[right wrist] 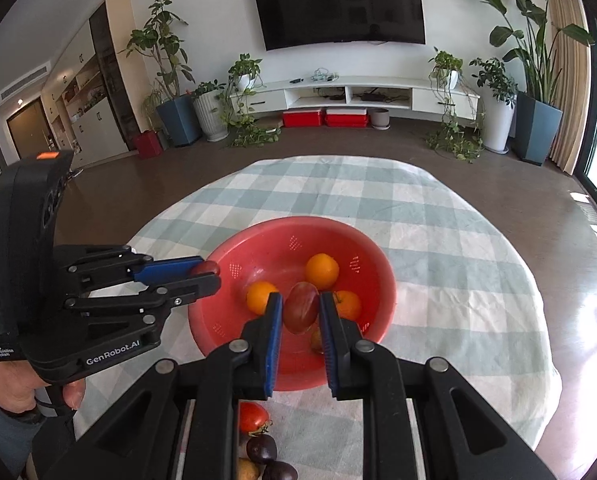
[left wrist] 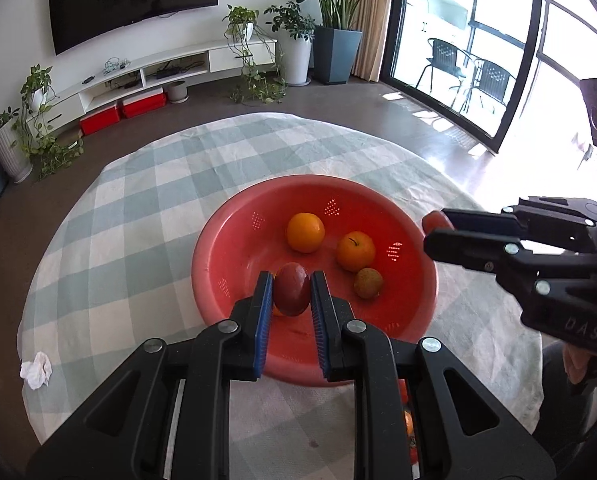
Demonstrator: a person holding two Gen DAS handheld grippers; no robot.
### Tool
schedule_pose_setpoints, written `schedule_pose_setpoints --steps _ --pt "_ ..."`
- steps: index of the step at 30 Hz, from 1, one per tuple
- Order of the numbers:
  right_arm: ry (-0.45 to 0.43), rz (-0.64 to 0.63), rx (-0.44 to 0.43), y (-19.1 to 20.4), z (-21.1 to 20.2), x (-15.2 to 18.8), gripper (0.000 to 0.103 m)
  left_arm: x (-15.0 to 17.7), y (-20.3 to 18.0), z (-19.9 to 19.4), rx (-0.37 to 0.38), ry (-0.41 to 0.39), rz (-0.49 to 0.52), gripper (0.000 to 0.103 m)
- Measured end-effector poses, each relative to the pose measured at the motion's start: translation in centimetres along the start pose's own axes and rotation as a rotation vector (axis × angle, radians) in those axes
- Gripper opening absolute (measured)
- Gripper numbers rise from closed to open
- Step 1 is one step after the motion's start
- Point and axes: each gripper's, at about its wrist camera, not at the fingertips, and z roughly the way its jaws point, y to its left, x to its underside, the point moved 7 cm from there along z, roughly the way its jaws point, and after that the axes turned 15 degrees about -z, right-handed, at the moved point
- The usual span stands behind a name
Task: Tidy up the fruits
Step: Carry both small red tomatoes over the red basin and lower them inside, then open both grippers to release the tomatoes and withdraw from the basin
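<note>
A red perforated bowl [left wrist: 234,236] [right wrist: 266,248] sits on the checked tablecloth. It holds oranges [left wrist: 305,232] [left wrist: 355,251] [right wrist: 321,271] [right wrist: 260,297] and a small brownish fruit [left wrist: 367,283]. My left gripper [left wrist: 291,294] is shut on a dark red oval fruit [left wrist: 292,295] above the bowl's near side; it also shows in the right wrist view [right wrist: 208,276]. My right gripper [right wrist: 300,314] is shut on a red oval fruit [right wrist: 301,307] above the bowl; it also shows in the left wrist view [left wrist: 438,226].
More fruit lies on the cloth near me: a tomato [right wrist: 253,417], dark purple fruits [right wrist: 261,449] and a yellowish one [right wrist: 247,470]. A crumpled white tissue [left wrist: 37,369] lies at the table's left edge. The round table's edge drops to a dark floor.
</note>
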Motion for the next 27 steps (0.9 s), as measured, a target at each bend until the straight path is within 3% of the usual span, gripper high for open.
schedule_pose_setpoints --steps 5,15,27 --pt "0.067 -0.041 -0.036 0.9 3.6 0.3 0.02 -0.3 0.5 3.9 -0.02 0.07 0.027 0.017" --pt "0.142 -0.074 -0.067 1.5 6.7 1.7 0.02 -0.9 1.4 8.4 -0.042 0.119 0.039 0.017" --pt "0.167 -0.122 -0.062 2.4 7.8 2.4 0.021 -0.9 1.5 9.3 -0.043 0.12 0.045 0.018"
